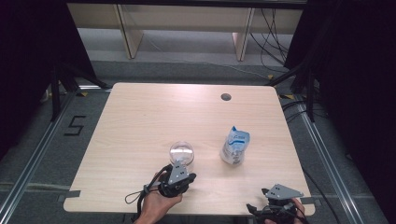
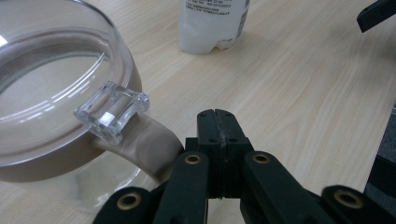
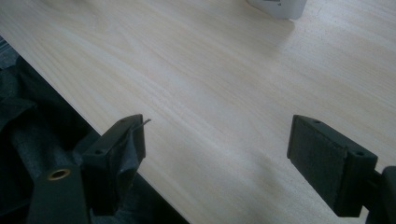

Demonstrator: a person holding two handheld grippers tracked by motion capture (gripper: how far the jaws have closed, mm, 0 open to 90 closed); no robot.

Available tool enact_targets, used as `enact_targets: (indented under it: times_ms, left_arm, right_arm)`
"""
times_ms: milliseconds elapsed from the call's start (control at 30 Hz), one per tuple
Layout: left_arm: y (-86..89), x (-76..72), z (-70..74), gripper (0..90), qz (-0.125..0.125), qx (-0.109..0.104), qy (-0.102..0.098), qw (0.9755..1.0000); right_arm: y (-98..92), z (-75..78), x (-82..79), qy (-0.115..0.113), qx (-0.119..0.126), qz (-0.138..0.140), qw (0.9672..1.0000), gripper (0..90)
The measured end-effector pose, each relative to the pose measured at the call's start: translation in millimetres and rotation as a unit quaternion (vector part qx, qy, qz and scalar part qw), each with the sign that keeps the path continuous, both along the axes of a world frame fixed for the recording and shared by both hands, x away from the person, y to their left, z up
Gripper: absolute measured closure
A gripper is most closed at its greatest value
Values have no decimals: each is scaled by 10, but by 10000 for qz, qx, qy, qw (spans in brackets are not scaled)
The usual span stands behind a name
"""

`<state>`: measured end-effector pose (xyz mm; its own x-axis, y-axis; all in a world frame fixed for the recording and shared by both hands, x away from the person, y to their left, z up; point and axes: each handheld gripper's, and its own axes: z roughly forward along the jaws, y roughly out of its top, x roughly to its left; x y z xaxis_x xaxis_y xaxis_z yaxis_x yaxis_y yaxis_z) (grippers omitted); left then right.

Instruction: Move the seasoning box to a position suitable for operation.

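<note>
Clear glass cup (image 1: 181,153) stands upright near the desk's (image 1: 140,121) front edge in the high view, mouth up, handle toward the left hand-held gripper (image 1: 179,169) just behind it; a white bottle (image 1: 234,146) stands to its right, well apart. Right hand-held gripper (image 1: 276,196) sits at the front right corner.

Left gripper view: jaws pressed together, nothing between them, tips just beside the cup's handle (image 2: 112,112).

Right gripper view: jaws wide apart over bare desk, holding nothing.

Pale wooden table (image 1: 140,121) on grey floor (image 1: 42,154) (pale shelving (image 1: 187,18) behind, black drapes (image 1: 355,70) either side).
</note>
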<state>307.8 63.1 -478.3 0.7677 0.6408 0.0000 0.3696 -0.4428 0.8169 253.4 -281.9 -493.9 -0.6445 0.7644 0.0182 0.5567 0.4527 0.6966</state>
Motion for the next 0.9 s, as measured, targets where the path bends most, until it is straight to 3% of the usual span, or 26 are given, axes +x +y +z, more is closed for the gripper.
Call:
enact_targets:
  times_ms: [33,67,233,333,400,467,533,567,633,700,800,833,900]
  left_arm:
    - [32,-8,-7,892,65,-102,19,9999]
    - [70,-2,0,893,46,20,6,10000]
    - [228,12,-19,892,209,-91,69,9997]
    - [321,24,-19,891,212,-20,37,9998]
    - [366,26,-29,891,344,-75,58,9994]
    - [429,38,-23,891,308,-27,-6,9995]
    - [452,32,-42,890,493,-245,52,9985]
    - [499,45,-34,889,428,-110,24,9990]
    - [534,52,-49,888,553,-242,30,9982]
    - [604,72,-48,887,559,-86,-6,9984]
    - [669,95,-66,884,641,-215,21,9977]
    - [672,98,-76,881,703,-343,48,9969]
    - [706,100,-75,874,681,-331,54,9971]
  right_arm:
    - [-7,4,-2,-26,-45,-5,10000,201]
    - [-4,-1,-1,3,-2,10,10000,201]
    - [-4,-5,10,-41,-25,80,10000,201]
    - [11,7,-12,111,36,-61,9999,200]
    - [0,-5,5,21,-18,29,10000,201]
    - [-3,-4,4,20,-15,33,10000,201]
    - [-3,-7,5,17,-18,30,10000,201]
    - [-3,-7,6,9,-22,28,10000,201]
    - [0,-6,5,7,-13,15,10000,201]
    - [11,-1,1,114,68,-20,9999,201]
    - [3,-13,5,-10,1,5,10000,201]
    - [4,-13,4,-7,5,-5,10000,201]
    - [5,-22,16,-20,60,84,9999,201]
